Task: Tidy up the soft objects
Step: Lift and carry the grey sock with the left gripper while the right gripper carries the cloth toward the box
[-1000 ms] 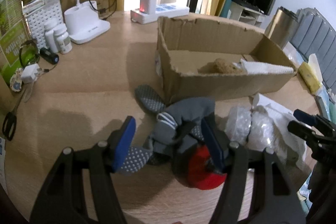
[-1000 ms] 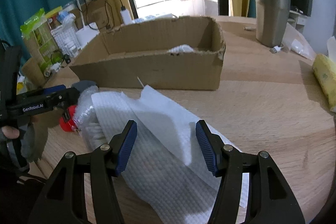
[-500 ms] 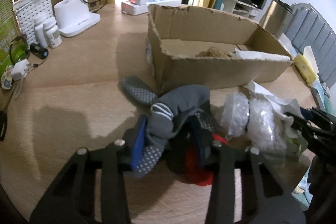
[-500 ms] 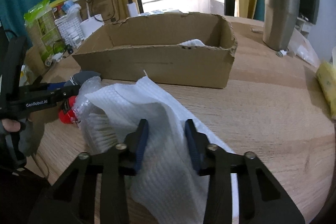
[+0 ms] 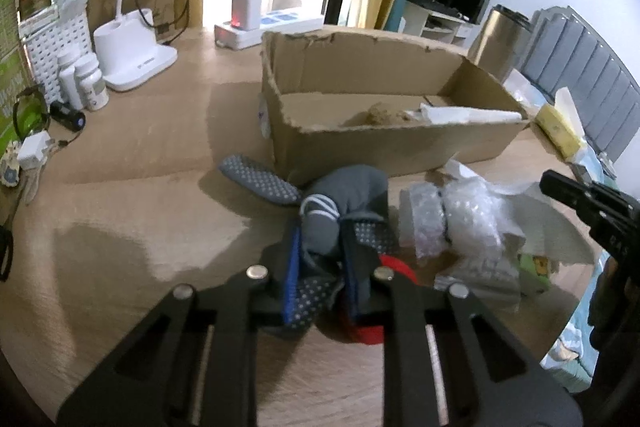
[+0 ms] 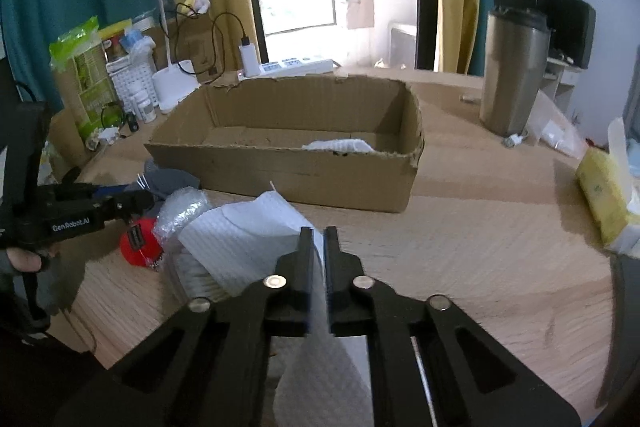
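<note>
Left hand-held gripper [image 5: 320,259] clamps one grey sock [image 5: 344,203]; right hand-held gripper [image 6: 316,259] clamps one paper towel [image 6: 248,239].

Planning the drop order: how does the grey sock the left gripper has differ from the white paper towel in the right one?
The sock is dark grey with dotted grip patches and lies bunched in a lump; the towel is white, thin and sheet-like, folded over. The sock sits tangled beside a red item; the towel drapes over a bubble-wrap bundle. Both are pinched, by the left gripper and right gripper, in front of the box.

Grey glove [image 5: 344,195], white-dotted palm; red object [image 6: 140,242]; white embossed paper towel [image 6: 244,239]; brown cardboard box [image 6: 288,171].
</note>
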